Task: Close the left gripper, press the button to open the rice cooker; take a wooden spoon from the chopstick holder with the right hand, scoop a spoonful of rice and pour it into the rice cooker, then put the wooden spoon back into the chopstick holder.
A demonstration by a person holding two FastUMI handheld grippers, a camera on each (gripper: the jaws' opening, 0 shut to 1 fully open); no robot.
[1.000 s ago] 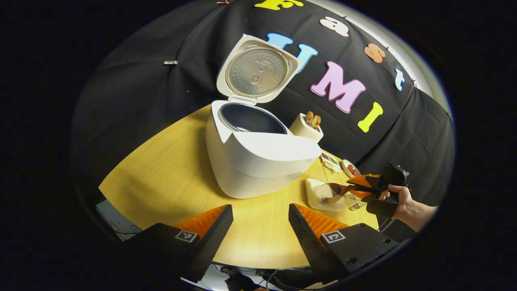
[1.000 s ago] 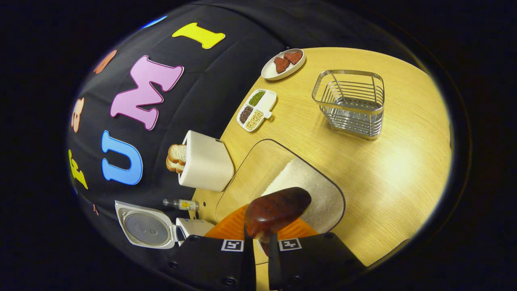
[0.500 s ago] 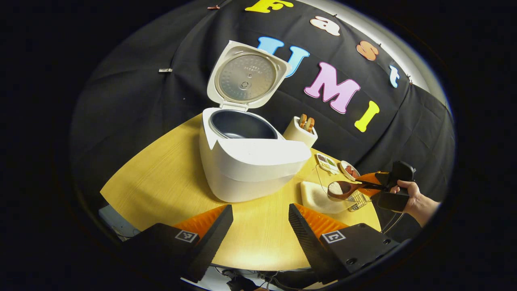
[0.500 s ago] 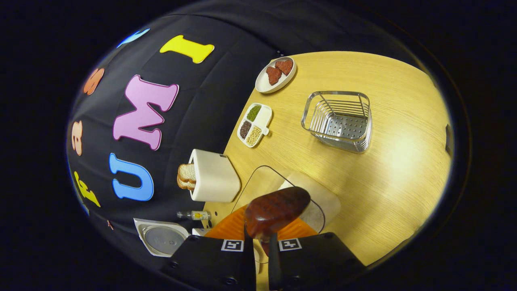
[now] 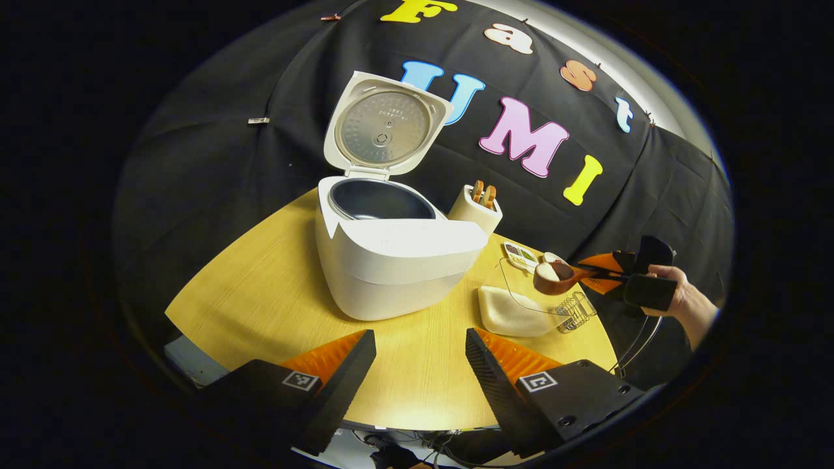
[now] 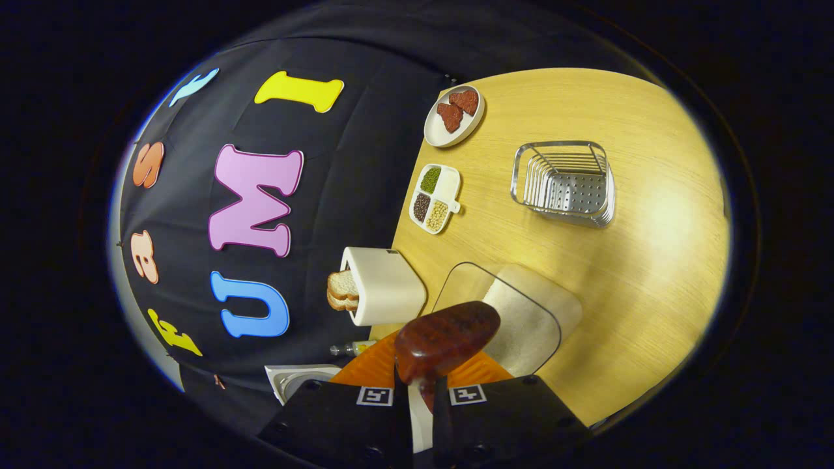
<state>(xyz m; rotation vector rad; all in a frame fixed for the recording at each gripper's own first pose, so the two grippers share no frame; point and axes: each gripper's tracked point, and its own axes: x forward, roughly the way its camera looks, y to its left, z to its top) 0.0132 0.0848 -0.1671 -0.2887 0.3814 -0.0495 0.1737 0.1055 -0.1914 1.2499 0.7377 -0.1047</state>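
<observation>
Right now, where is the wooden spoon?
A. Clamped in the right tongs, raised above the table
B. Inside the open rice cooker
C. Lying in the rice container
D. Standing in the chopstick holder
A: in the left gripper view the right tongs pinch the wooden spoon by its handle, its bowl in the air above the rice container, short of the open rice cooker.

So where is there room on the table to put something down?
Bare wood lies left of the rice cooker and in front of it, near the left claw. It is crowded between the toaster, rice container, bean dish and wire basket.
</observation>
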